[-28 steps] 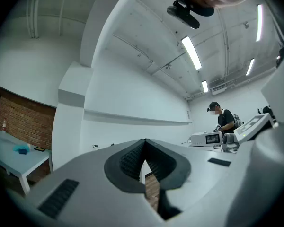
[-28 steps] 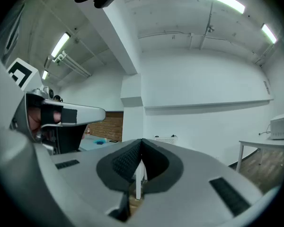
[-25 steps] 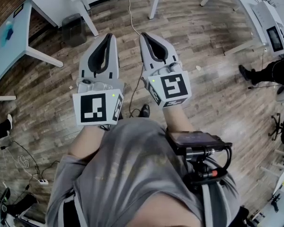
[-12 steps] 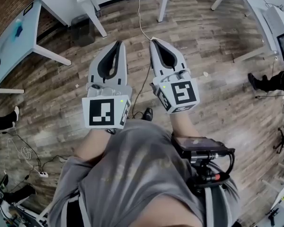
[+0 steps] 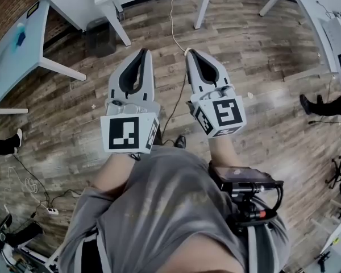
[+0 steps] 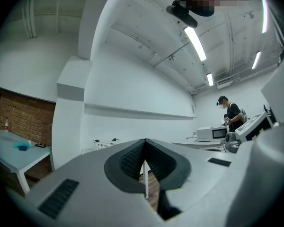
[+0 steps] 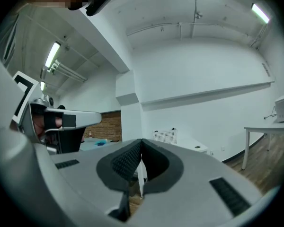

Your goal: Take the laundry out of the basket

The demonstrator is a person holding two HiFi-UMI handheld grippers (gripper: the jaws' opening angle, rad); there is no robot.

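Observation:
A white mesh laundry basket [image 6: 105,144] stands far ahead on a white table against the wall; it also shows in the right gripper view as the basket [image 7: 166,136]. I cannot tell what is inside it. In the head view my left gripper [image 5: 143,52] and right gripper [image 5: 190,53] are held side by side, level, above the wooden floor. Both are shut, jaws pressed together with nothing between them, as seen on the left gripper [image 6: 145,141] and the right gripper [image 7: 141,141].
White table legs [image 5: 120,27] and a black bin [image 5: 100,36] stand ahead. A cable [image 5: 173,21] runs across the floor. A light blue table [image 5: 14,50] is at the left. A person [image 6: 232,115] stands by a microwave [image 6: 212,134] at the right.
Both grippers have moved forward together toward the white tables, which now lie nearer in the head view. Their jaws have stayed shut.

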